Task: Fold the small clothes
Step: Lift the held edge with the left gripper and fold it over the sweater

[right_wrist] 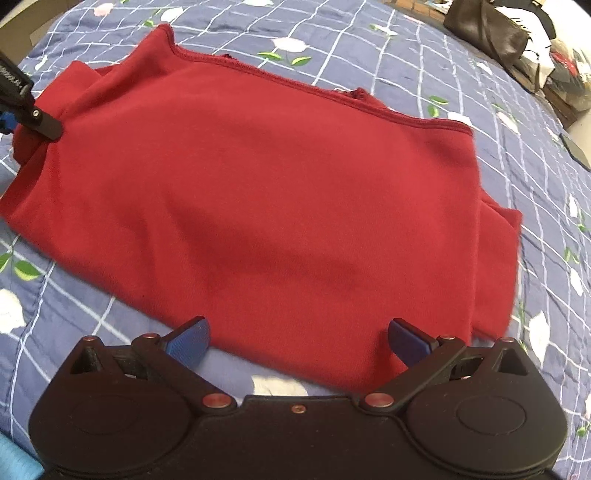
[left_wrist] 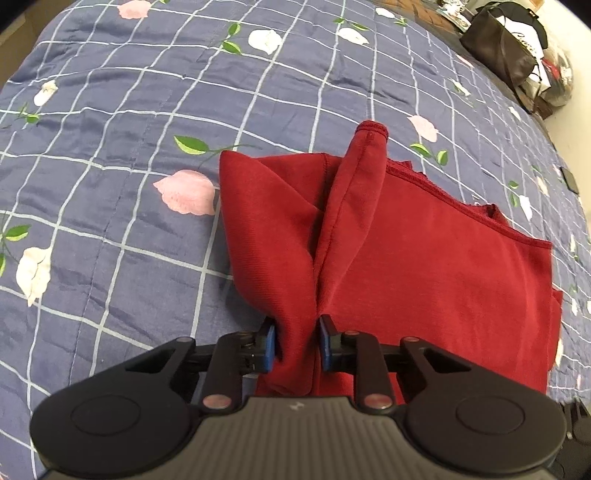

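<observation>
A red garment (left_wrist: 406, 258) lies partly folded on a blue checked bedspread (left_wrist: 110, 147) with a flower print. Its sleeve runs away from me, with the cuff (left_wrist: 370, 130) at the far end. My left gripper (left_wrist: 297, 343) is shut on a bunched fold of this sleeve at the garment's left side, both blue pads pressing the cloth. In the right wrist view the red garment (right_wrist: 277, 184) spreads wide and flat. My right gripper (right_wrist: 299, 339) stands open over its near edge, with nothing pinched. The left gripper (right_wrist: 22, 118) shows at that view's left edge.
A dark bag (left_wrist: 506, 48) with clutter around it sits past the bed's far right corner, also in the right wrist view as the bag (right_wrist: 487, 29). A small dark flat object (right_wrist: 576, 149) lies on the bedspread (right_wrist: 92, 332) at the right.
</observation>
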Action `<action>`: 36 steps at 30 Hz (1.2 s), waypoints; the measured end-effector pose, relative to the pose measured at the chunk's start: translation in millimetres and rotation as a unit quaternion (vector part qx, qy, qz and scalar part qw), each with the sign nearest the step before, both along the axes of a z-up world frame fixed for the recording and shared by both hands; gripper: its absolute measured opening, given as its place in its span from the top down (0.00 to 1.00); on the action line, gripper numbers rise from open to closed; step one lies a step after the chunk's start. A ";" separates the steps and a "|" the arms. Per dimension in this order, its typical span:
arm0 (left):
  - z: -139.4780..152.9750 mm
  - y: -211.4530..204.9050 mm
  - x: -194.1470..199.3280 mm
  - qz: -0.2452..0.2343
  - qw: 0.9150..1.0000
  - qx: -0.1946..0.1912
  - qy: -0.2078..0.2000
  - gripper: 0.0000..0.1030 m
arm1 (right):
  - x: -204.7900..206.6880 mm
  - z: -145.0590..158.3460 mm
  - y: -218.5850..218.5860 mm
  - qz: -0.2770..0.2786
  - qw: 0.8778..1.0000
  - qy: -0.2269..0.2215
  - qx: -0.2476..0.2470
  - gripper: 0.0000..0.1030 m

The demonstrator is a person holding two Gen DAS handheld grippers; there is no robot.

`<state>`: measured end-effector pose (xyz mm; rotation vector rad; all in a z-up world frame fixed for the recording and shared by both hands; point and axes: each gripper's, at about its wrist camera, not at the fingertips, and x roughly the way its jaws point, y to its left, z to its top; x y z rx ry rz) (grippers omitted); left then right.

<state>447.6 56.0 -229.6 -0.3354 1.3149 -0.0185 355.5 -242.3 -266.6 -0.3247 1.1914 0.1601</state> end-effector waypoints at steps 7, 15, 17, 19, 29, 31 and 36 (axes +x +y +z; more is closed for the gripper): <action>-3.6 -7.6 0.8 0.018 0.999 0.025 0.009 0.75 | -32.3 1.9 -16.7 -0.031 0.999 0.011 -0.003 0.01; 17.0 -25.5 -6.8 0.005 0.998 0.057 -0.019 0.77 | -65.1 -3.2 -32.5 -0.045 0.998 0.053 0.006 0.00; 20.9 -29.5 -8.0 0.009 0.998 0.060 -0.022 0.78 | -69.9 -3.3 -39.3 -0.043 0.998 0.054 0.003 0.00; 25.1 -33.2 -8.7 0.013 0.998 0.061 -0.024 0.79 | -72.4 -2.3 -49.3 -0.045 0.998 0.051 0.000 0.00; 53.3 -71.3 -13.2 0.033 0.998 0.039 -0.042 0.83 | -79.4 -0.8 -108.0 -0.094 0.994 0.054 -0.002 0.00; 59.1 -90.1 -13.8 0.029 0.998 0.032 -0.049 0.83 | -80.7 -2.2 -118.1 -0.101 0.993 0.056 0.003 0.00; 70.6 -157.5 -9.1 0.005 0.998 0.015 -0.064 0.85 | -81.7 -4.7 -143.0 -0.124 0.990 0.059 0.014 0.00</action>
